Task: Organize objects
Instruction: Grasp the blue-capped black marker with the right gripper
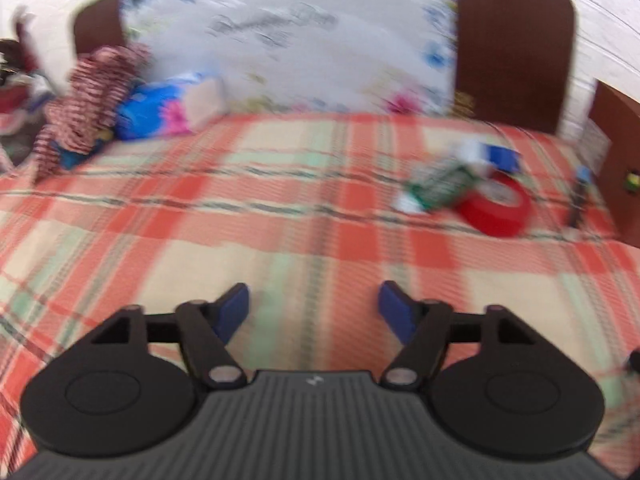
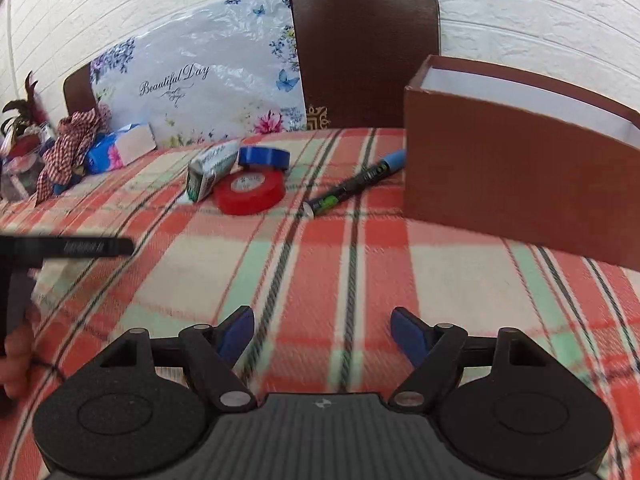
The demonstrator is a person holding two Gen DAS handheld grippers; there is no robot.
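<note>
On the plaid cloth (image 2: 312,256) lie a red tape roll (image 2: 249,193), a blue tape roll (image 2: 264,157), a green-and-white carton (image 2: 209,172) and a blue-capped marker (image 2: 352,186). An open brown box (image 2: 516,168) stands to the right of them. The left wrist view is blurred; it shows the red tape roll (image 1: 494,209), the carton (image 1: 436,189) and the marker (image 1: 578,196) far right. My left gripper (image 1: 314,308) is open over bare cloth. My right gripper (image 2: 322,334) is open too, well short of the objects. Both hold nothing.
A floral plastic-wrapped pack (image 2: 200,84) leans on brown chair backs (image 2: 364,52) at the far edge. A checked cloth (image 2: 68,144) and a blue packet (image 2: 116,150) sit far left. The other gripper's black body (image 2: 60,248) and a hand (image 2: 16,360) show at the left edge.
</note>
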